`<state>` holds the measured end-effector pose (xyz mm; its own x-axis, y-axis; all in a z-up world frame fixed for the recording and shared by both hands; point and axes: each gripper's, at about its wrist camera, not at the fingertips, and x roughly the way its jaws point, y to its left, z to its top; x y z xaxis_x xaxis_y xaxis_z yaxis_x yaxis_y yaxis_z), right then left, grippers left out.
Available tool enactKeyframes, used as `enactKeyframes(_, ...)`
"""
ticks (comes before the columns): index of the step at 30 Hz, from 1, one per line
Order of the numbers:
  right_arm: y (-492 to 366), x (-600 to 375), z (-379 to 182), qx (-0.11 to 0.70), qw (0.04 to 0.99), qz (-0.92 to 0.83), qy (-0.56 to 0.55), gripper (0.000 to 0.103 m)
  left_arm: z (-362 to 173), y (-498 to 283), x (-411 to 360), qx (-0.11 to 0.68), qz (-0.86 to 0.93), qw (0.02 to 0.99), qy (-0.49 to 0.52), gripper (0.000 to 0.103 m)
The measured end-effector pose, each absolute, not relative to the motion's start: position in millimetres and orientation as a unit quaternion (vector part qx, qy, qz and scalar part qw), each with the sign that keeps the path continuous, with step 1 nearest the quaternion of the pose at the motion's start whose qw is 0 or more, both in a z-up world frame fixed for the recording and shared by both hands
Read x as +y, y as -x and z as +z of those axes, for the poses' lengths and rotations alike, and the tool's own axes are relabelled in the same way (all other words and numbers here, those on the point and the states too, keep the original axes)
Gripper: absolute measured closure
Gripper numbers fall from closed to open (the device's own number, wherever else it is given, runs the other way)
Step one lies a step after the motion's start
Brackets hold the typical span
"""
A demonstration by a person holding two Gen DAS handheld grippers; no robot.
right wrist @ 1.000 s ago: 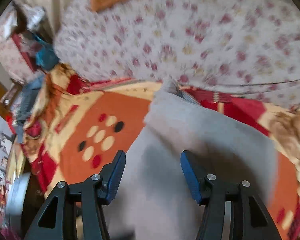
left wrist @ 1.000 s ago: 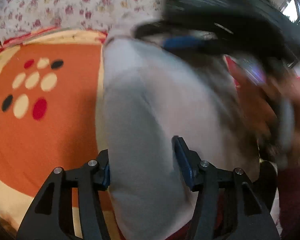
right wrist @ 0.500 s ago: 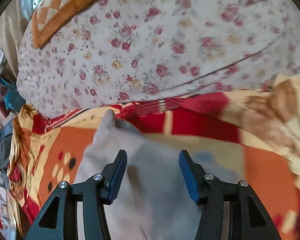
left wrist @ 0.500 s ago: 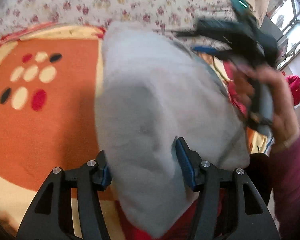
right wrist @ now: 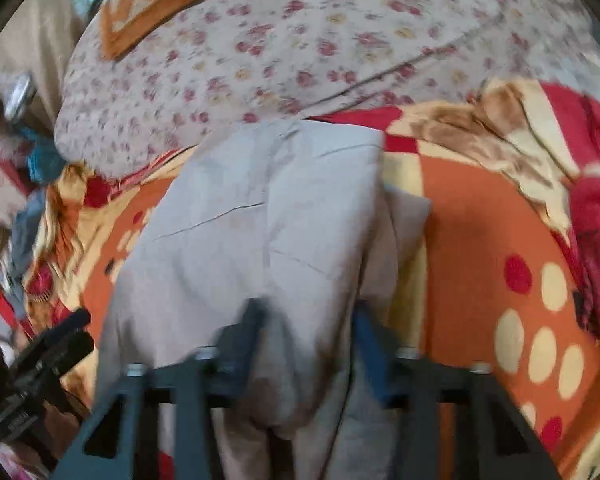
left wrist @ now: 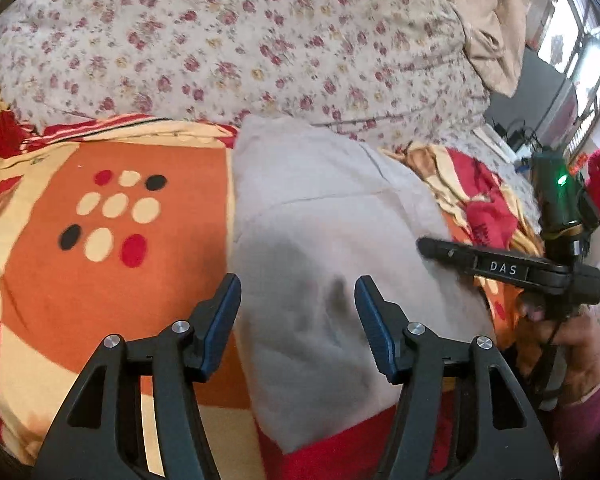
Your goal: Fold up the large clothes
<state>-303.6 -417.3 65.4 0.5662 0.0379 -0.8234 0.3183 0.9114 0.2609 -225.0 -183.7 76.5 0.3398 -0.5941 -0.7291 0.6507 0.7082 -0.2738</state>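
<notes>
**Grey garment folded on the blanket, both tongs over its near end**

My left tongs (left wrist: 298, 312) stand wide open with nothing gripped; the grey garment (left wrist: 320, 240) lies under and between the blue pads (left wrist: 374, 322), and I can't tell whether they touch the cloth. My right tongs (right wrist: 306, 340) are blurred. Their jaws stand well apart with a hump of the garment (right wrist: 256, 232) bulging up between them, but I cannot tell whether they are pinching it or only resting on it.

The garment lies as a long folded stack on the orange blanket (left wrist: 100, 280), running from the near edge to the far side, where its far end meets the floral quilt (left wrist: 220, 48). From the right wrist view a lower layer pokes out past the right edge, so the layers are not quite flush. The spotted patch of the blanket lies to the left of the stack.

I judge the cloth soft, thick and limp, light enough to lift but quick to sag and slide layer over layer. It won't break. The best hold looks like the two near corners, one per tongs, pinching through every layer at the doubled edge, not the loose hump in the middle, which would drag up only the top layer.
</notes>
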Motion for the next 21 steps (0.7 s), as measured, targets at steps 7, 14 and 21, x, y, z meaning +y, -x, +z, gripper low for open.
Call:
enactKeyframes(7, 318.9, -427.4, 46.3, 0.483, 0.850, -0.122, -0.170, 0.103, 46.1, 231.1, -199.5, 0.425, -0.364, 0.823, -0.095, 0.042)
enactKeyframes(14, 331.6, -442.0, 79.3, 0.428, 0.863, -0.139, -0.230, 0.090, 39.7, 225.5, -197.8, 0.440, -0.360, 0.819, -0.078, 0.035)
enactKeyframes(21, 298.5, -386.5, 91.9, 0.442, 0.881, -0.062, -0.158, 0.053, 40.2, 226.2, -198.6, 0.439, -0.360, 0.819, -0.079, 0.035)
